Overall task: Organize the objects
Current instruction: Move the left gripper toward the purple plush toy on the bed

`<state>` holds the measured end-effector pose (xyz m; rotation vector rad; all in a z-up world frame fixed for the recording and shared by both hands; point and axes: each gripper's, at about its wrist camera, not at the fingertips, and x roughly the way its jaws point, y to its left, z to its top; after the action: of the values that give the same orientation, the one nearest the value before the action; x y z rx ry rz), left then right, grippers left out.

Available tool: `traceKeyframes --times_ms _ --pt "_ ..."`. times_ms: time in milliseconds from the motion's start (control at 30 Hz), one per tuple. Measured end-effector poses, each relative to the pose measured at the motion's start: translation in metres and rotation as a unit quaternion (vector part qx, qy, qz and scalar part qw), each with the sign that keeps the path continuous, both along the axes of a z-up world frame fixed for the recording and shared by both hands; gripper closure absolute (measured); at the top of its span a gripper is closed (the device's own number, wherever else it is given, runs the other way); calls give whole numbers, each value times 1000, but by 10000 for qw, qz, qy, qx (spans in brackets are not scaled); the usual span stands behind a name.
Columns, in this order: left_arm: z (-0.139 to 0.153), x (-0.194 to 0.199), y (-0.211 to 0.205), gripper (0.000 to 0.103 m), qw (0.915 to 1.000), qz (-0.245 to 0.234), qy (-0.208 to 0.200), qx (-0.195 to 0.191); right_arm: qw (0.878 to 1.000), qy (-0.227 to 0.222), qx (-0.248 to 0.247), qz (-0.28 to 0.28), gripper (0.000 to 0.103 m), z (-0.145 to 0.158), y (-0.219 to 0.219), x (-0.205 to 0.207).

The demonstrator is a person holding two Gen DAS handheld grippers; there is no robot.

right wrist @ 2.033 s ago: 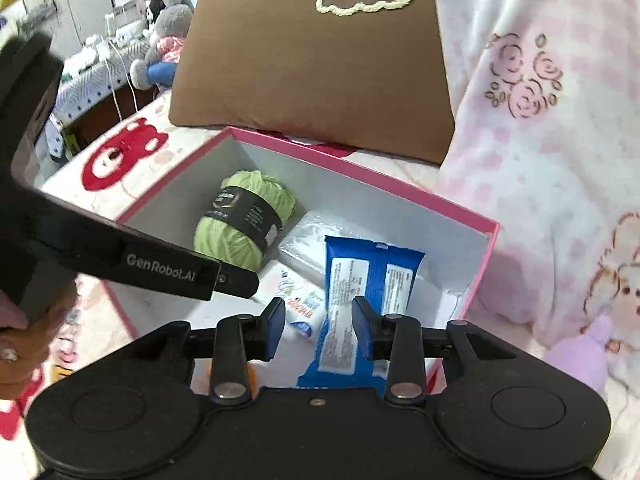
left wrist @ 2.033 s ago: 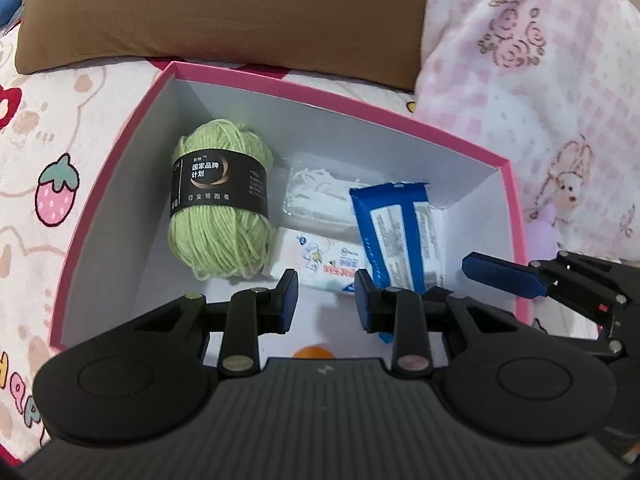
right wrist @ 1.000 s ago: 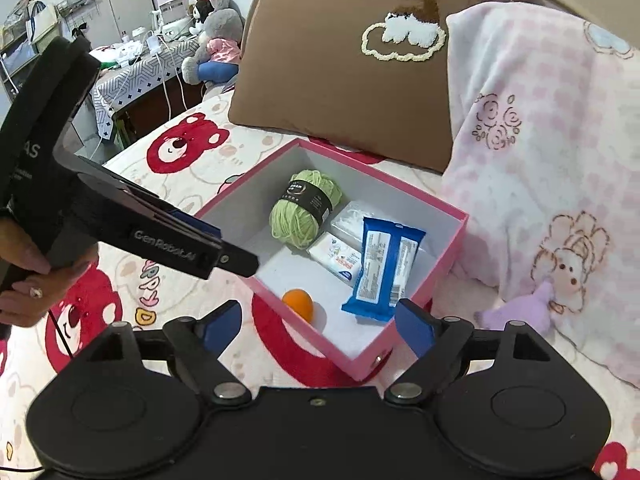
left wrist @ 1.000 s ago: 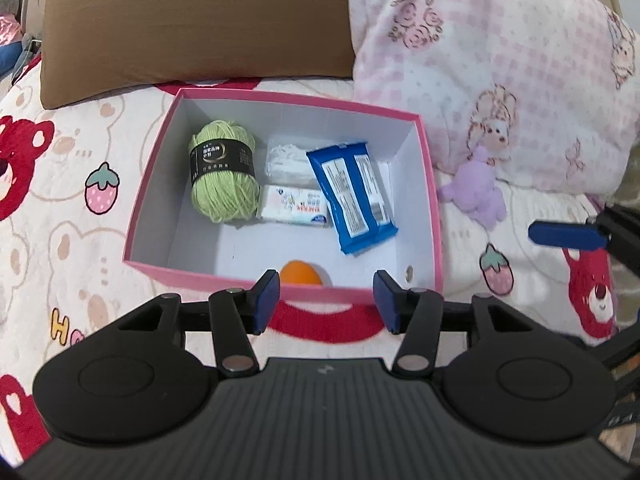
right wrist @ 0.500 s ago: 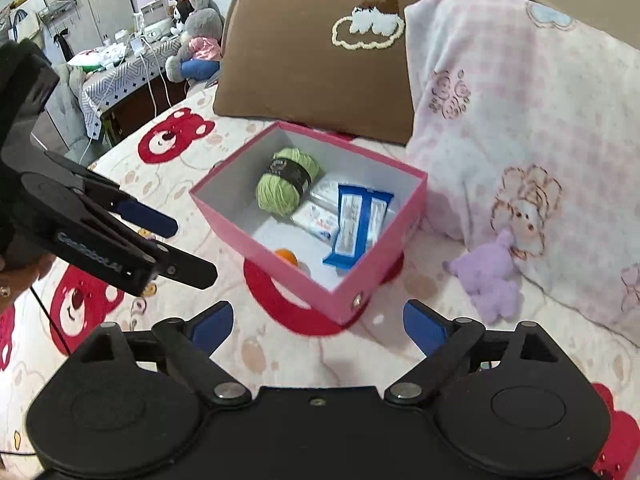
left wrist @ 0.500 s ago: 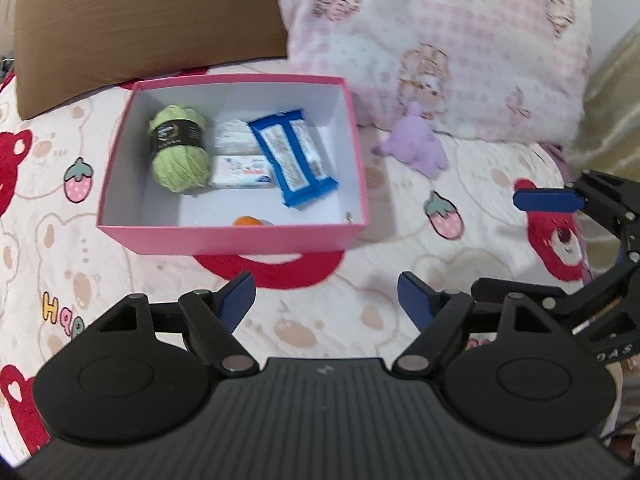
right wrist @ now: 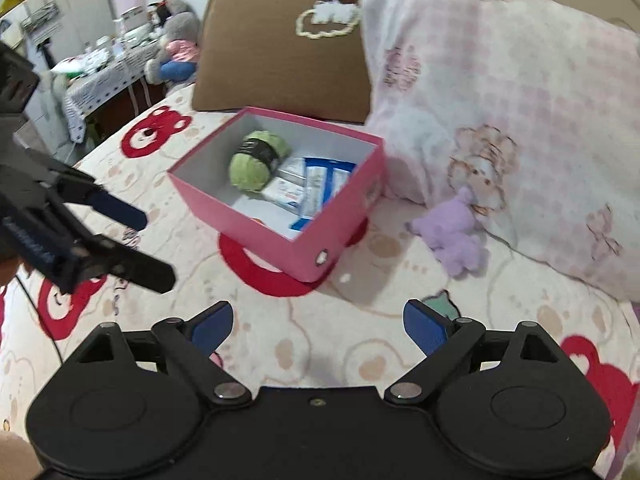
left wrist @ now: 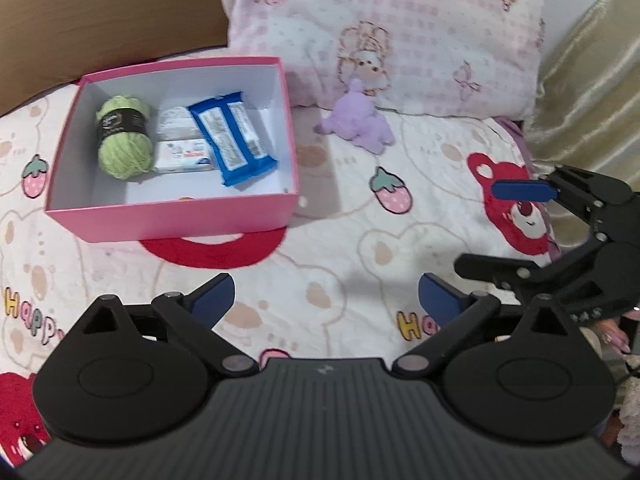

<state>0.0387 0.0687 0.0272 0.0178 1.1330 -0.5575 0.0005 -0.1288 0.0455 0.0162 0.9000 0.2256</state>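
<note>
A pink box (left wrist: 176, 216) (right wrist: 280, 236) stands on the bed. It holds a green yarn ball (left wrist: 124, 142) (right wrist: 256, 162), a blue packet (left wrist: 232, 136) (right wrist: 324, 184), a white tissue pack (left wrist: 184, 156) and a clear bag (left wrist: 176, 122). An orange ball (left wrist: 186, 199) barely shows behind the front wall. A purple plush toy (left wrist: 358, 118) (right wrist: 452, 236) lies right of the box. My left gripper (left wrist: 326, 300) is open and empty, well in front of the box. My right gripper (right wrist: 318, 326) is open and empty, also back from the box.
A brown pillow (right wrist: 280, 52) and a pink checked pillow (left wrist: 392, 28) (right wrist: 520, 120) lie behind the box. The bedsheet (left wrist: 340, 248) has bear and strawberry prints. A gold curtain (left wrist: 592, 72) hangs at the right. A cluttered table (right wrist: 100, 64) stands off the bed to the left.
Both grippers have pulled back from inside the box and opened wide. The view has shifted right, bringing the purple plush toy into sight.
</note>
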Motion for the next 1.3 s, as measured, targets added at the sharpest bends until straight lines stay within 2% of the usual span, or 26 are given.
traceKeyframes --times_ms 100,433,600,767,967,1133,1300 --pt "-3 -2 -10 3 10000 -89 -5 -43 9999 -55 18 -99 8 -9 -7 -7" --pt "-13 6 -51 3 9987 -287 -255 -335 9969 -650 -31 -432 8 -33 -33 -21" --pt "-19 19 -72 3 9976 -283 -332 -544 9943 -947 -150 -476 8 -42 -42 -20" --pt "-21 38 -96 3 9952 -210 -615 -727 9904 -1195 -313 -628 9 -51 -52 -10" --pt "-29 63 -133 3 9940 -393 -827 -598 9899 -1156 -123 -811 9 -65 -68 17" --pt "-38 82 -165 3 9927 -655 -847 -559 9872 -1330 53 -879 9 -74 -75 35" --pt "-48 102 -185 3 9919 -653 -963 -516 9848 -1387 149 -1036 9 -87 -83 50"
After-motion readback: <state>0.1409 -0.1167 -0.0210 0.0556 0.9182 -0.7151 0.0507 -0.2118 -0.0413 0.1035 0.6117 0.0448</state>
